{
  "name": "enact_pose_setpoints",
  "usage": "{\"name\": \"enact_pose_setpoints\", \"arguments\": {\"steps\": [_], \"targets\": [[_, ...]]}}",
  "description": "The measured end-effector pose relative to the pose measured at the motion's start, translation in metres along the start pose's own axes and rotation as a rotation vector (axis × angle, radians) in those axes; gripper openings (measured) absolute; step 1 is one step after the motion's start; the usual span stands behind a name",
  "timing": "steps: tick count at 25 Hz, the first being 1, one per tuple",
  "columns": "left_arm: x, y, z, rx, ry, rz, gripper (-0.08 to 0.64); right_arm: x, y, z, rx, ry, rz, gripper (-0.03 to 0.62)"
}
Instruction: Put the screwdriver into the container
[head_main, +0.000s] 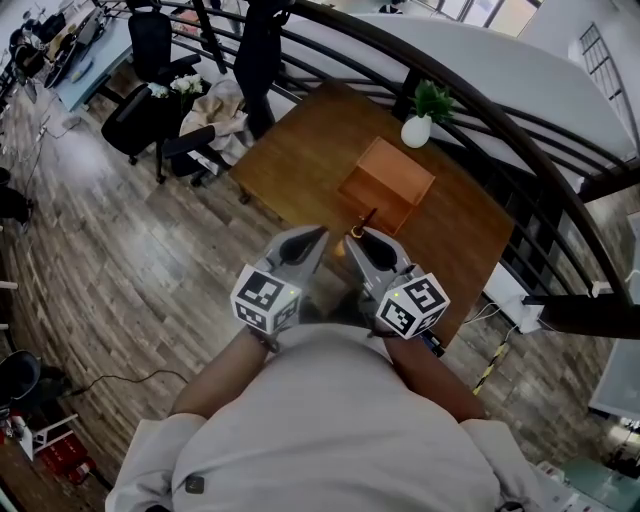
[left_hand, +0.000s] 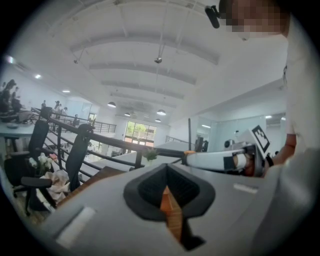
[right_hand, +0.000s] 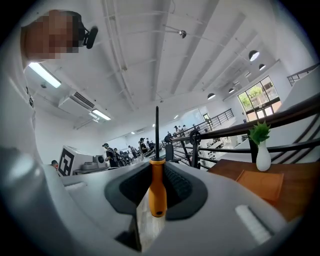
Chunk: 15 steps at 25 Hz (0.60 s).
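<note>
The screwdriver (right_hand: 157, 186) has an orange handle and a thin dark shaft that points up and away. My right gripper (right_hand: 158, 192) is shut on its handle. In the head view the screwdriver (head_main: 361, 223) points toward the orange open box container (head_main: 385, 185), which stands on the brown wooden table (head_main: 300, 150). Both grippers are held close to the person's chest, short of the table's near edge. My left gripper (head_main: 318, 234) sits beside the right gripper (head_main: 352, 236), jaws together with nothing between them (left_hand: 169, 194). The container (right_hand: 260, 184) appears at the right in the right gripper view.
A white vase with a green plant (head_main: 417, 128) stands on the table behind the container. A curved black railing (head_main: 470, 110) runs past the table's far side. Black office chairs (head_main: 150, 110) stand on the wood floor to the left.
</note>
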<state>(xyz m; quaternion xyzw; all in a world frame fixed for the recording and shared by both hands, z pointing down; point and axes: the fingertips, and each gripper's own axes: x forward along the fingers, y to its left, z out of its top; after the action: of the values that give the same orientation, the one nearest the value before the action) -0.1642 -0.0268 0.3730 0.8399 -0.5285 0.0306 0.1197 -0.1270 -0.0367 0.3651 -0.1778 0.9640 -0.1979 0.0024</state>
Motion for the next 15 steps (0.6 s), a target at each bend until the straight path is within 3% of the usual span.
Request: {"name": "enact_pose_setpoints", "arguments": {"steps": [15], "targets": [[0.081, 0.005, 0.018, 0.018, 0.006, -0.025, 0.003, -0.002, -0.077, 0.035, 0.011, -0.014, -0.027, 0.078]]}}
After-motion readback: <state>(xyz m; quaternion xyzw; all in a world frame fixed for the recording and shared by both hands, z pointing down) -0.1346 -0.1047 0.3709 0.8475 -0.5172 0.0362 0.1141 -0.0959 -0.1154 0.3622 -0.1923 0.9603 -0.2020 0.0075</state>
